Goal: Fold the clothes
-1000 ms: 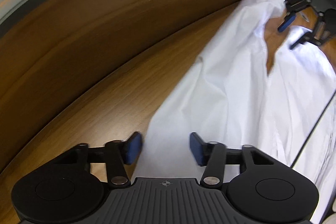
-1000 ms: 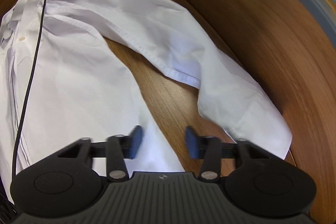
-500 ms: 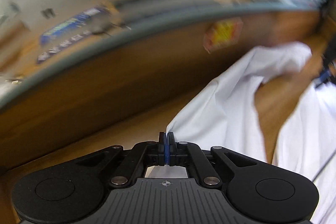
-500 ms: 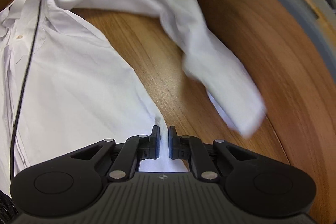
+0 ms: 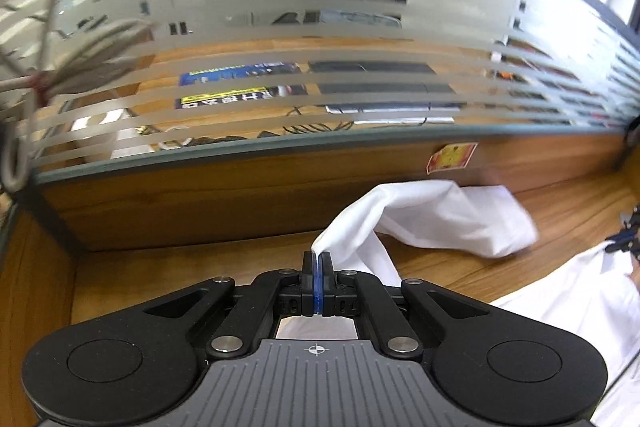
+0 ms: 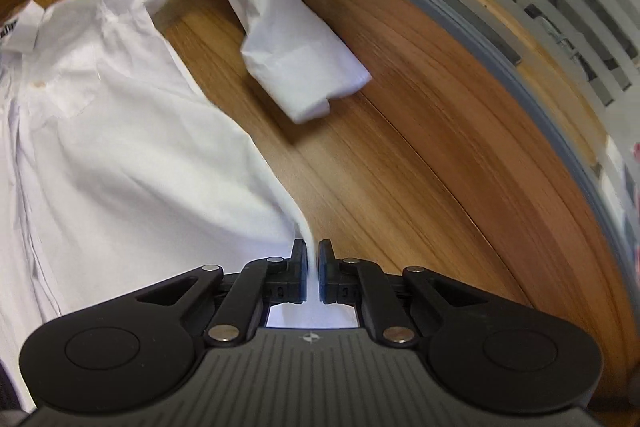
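Note:
A white shirt (image 6: 120, 147) lies spread on the wooden table (image 6: 400, 187). My left gripper (image 5: 318, 255) is shut on a pinch of its fabric near the shoulder and holds it above the table. From there the sleeve (image 5: 440, 215) hangs and trails to the right. In the right wrist view the sleeve's cuff end (image 6: 304, 67) rests on the wood by the back panel. My right gripper (image 6: 313, 247) is shut on the shirt's side edge, with a thin strip of cloth between the pads, raised a little. It also shows at the left wrist view's right edge as the right gripper (image 5: 618, 243).
A wooden back panel with a red and yellow sticker (image 5: 452, 157) stands close behind the shirt, topped by striped frosted glass (image 5: 320, 27). A thin black cable (image 5: 624, 367) crosses the shirt at the lower right. Bare wood lies between the sleeve and the shirt's body.
Both grippers have gone from open over the shirt to shut on its cloth and have risen. The sleeve has lifted off the table and swung toward the back panel.

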### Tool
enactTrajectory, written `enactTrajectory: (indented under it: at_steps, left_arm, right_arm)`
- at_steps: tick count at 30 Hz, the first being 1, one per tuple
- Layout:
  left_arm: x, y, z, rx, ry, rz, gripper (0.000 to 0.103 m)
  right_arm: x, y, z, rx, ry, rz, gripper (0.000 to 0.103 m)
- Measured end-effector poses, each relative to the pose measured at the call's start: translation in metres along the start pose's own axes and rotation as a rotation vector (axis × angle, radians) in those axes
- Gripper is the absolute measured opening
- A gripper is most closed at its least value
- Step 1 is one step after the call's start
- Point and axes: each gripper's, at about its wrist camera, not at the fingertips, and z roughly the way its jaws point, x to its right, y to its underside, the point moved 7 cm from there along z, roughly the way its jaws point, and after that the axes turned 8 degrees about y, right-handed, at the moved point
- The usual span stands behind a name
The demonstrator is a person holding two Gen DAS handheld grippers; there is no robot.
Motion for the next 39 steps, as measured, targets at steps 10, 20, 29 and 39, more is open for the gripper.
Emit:
enactTrajectory:
  at_steps: [10,20,29,39]
  left_arm:
    - [-0.022,0.002,-0.011,-0.012,-0.12,-0.126,0.005]
    - [0.02,0.005,0.022,-0.095,0.047,-0.048,0.035]
    - [0.068,0.044,0.082,-0.329,0.204,0.22,0.04]
    - [0.098,0.068,0.126,-0.498,0.348,0.5,0.046]
  right_arm:
    - [0.035,0.025,-0.013,-0.095,0.109,0.173,0.035]
    - [0.07,0.052,0.015,-0.178,0.095,0.27,0.037]
    - [0.073,0.035,0.073,-0.223,-0.067,0.122,0.036]
    - [0.072,0.021,0.099,-0.264,-0.205,0.004,0.036]
